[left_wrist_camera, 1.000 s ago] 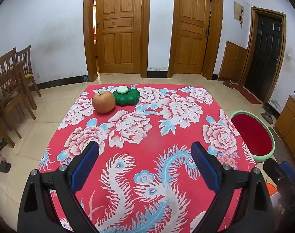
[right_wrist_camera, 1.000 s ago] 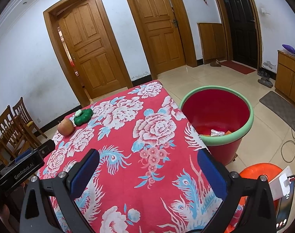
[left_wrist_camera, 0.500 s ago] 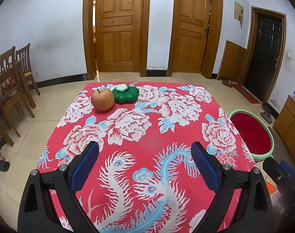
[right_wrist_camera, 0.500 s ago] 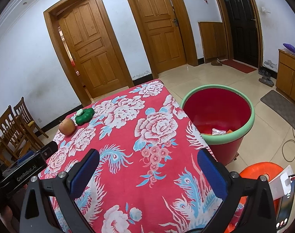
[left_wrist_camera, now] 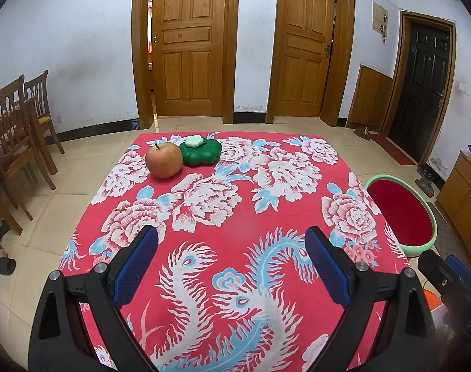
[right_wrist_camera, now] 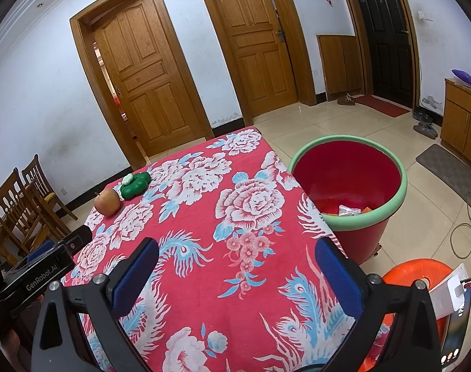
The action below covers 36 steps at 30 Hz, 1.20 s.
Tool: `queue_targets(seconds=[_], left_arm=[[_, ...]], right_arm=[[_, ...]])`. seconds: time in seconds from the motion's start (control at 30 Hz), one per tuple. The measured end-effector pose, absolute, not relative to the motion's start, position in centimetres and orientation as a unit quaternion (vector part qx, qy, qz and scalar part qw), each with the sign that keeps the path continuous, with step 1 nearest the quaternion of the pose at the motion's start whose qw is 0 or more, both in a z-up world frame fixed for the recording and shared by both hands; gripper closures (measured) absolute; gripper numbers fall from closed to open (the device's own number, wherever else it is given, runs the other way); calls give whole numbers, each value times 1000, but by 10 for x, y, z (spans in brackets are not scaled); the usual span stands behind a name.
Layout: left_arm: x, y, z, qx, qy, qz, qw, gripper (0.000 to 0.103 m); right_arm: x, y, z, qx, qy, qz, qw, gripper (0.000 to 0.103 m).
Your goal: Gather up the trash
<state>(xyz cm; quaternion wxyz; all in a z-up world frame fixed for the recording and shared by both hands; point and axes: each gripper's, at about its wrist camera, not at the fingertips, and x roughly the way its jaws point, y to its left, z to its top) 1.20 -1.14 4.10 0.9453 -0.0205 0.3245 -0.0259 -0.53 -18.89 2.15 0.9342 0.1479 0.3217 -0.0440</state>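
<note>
Both jaws wide, empty. Left gripper (left_wrist_camera: pixel 232 260) low over tablecloth (left_wrist_camera: pixel 235 217); apple (left_wrist_camera: pixel 164 160), green toy (left_wrist_camera: pixel 200 153) touching at far edge. Bin (right_wrist_camera: pixel 348 186) beside table holds scraps. Scan cloth; leave fruit

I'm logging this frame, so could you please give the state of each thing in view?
Left gripper: open, empty.
Right gripper: open, empty.
Apple: upright, whole, on the table.
Green toy: beside the apple.
Red bin: uncovered, trash at the bottom.
Left-hand wooden door: ajar.
</note>
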Motion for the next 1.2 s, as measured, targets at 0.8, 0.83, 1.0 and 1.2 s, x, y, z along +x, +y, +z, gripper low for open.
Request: queue_targets(seconds=[0.8,0.83,1.0,1.2], left_arm=[[11,-9,40,-21,328,-27,944,9],[11,-9,40,-21,328,-27,944,9],[11,-9,40,-21,328,-26,944,9],[11,-8,40,-21,327,-27,944,9]], right_arm=[[-5,-187,21,148,321,-43,934,0],[-5,-187,21,147,321,-43,935,0],[-5,-187,21,147,322,-43,934,0],[-5,-187,20,147,321,-43,935,0]])
